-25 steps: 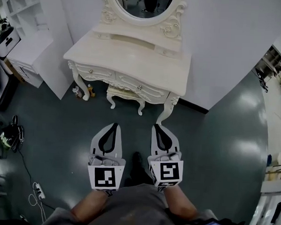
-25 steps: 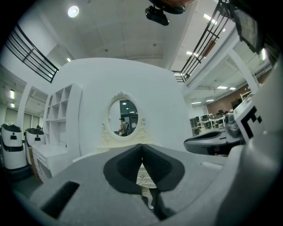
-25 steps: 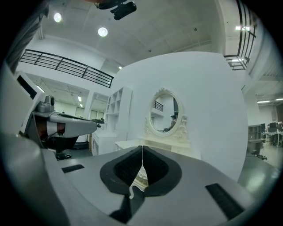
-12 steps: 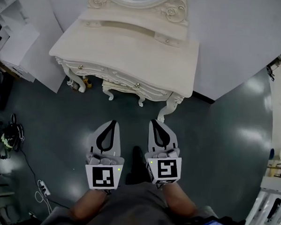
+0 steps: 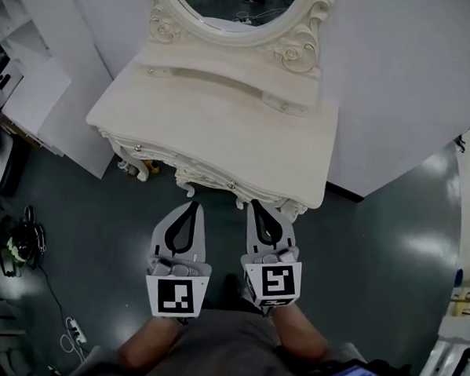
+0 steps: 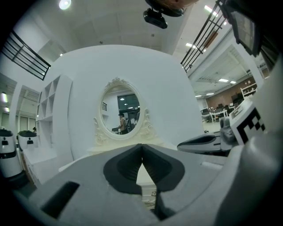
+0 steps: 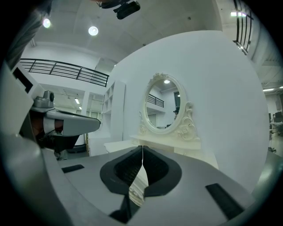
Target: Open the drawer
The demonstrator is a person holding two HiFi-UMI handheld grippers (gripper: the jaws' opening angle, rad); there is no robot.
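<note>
Your left gripper [image 5: 191, 208] and right gripper [image 5: 258, 206], jaws together on nothing, point at the dressing table's [image 5: 223, 112] drawer front [image 5: 212, 176].

The bench [image 5: 223, 116] stands against the wall [image 5: 398, 66], and the mirror [image 5: 229, 2] rises upright from its back edge. A low raised ledge [image 5: 225, 79] runs along the back of the bench top, just before the mirror. A drawer [image 5: 220, 180] sits under the bench's front edge. The left claw [image 5: 191, 208] and the right claw [image 5: 256, 204] hang side by side above the floor [image 5: 373, 253], before the bench and pointing at its front. The right claw's tip is just beside the front edge, next to the bench's right leg [image 5: 293, 211]. A shelf unit [image 5: 32, 86] stands left of the bench. Cables [image 5: 16, 242] lie on the floor at far left, with a power strip [image 5: 77, 331] nearer the person.
</note>
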